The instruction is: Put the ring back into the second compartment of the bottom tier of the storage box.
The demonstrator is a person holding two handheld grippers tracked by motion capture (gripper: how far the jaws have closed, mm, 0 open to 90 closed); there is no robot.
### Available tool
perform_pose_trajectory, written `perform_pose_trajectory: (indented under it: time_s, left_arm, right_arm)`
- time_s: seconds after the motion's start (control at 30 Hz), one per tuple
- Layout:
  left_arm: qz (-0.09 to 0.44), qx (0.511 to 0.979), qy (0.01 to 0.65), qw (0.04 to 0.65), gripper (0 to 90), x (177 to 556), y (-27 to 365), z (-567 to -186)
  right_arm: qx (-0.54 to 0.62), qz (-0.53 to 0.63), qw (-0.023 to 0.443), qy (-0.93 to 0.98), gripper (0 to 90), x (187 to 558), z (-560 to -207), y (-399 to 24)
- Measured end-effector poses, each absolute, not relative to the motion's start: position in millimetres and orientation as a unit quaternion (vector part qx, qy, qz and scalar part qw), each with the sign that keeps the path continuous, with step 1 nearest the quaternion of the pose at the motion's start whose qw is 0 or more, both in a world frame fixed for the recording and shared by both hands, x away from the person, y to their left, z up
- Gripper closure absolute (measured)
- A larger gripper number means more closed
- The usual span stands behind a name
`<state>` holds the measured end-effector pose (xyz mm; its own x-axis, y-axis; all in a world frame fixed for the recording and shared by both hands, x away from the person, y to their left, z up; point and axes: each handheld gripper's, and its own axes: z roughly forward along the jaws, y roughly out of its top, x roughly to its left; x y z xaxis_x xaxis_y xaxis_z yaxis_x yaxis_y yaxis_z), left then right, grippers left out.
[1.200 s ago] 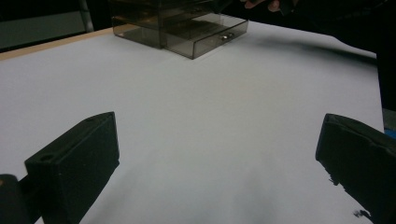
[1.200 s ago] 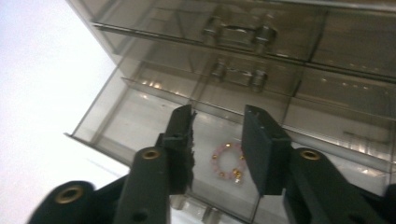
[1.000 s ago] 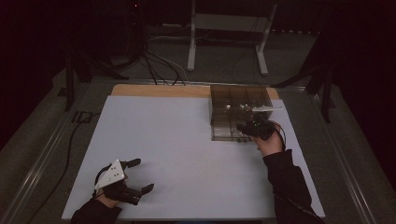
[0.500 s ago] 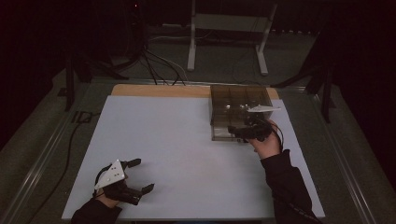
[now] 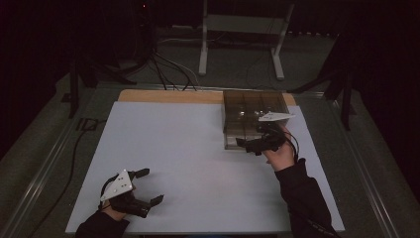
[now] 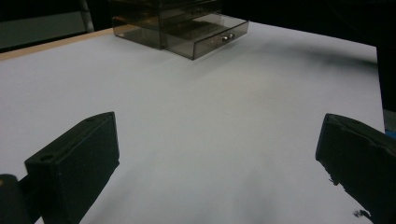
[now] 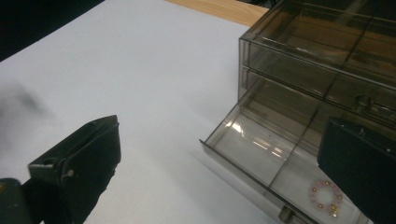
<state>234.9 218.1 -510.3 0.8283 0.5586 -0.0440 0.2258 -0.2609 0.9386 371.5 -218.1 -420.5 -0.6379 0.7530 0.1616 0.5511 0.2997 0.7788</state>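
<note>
Two tongs in play, both yours. Nearest you, left tongs [image 5: 148, 187] sit low on the white tabletop [image 5: 188, 163] by its near-left corner, jaws spread wide, nothing btwn them, grey plate on top. In the left gripper view there's just bare white sheet ahead, w/ the drawer box far off across it.

Right tongs [image 5: 247, 145] hover at the front of the clear smoky drawer box [image 5: 252, 106], towards the far right of the tabletop; your right hand [image 5: 281, 153] is behind them. Jaws have just been opening and now stand fully spread, nothing pinched btwn them.

In the right gripper view the bottom drawer [image 7: 261, 154] is pulled out, a small beaded bracelet [image 7: 326, 198] lying on its floor in the right-hand compartment, partly hidden by the right jaw. Drawer's small knob [image 7: 285, 214] shows at the front edge.

Beyond the box: bare wood strip [image 5: 168, 96] along the far edge, then cables [image 5: 168, 74] and a white stand [image 5: 242, 29] on the dark floor.
</note>
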Motion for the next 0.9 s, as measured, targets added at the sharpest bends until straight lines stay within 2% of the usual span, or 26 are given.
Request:
perform_pose_trajectory:
  time_s: [0.53,0.9]
  left_arm:
    - [0.149,0.777,0.253,0.557,0.6,235,219,-510]
    - [0.15,0.778,0.253,0.556,0.7,235,219,-510]
  right_arm:
    - [0.37,0.445,0.094,0.81,0.0,351,-426,-200]
    - [0.361,0.452,0.072,0.812,0.0,337,-449,-200]
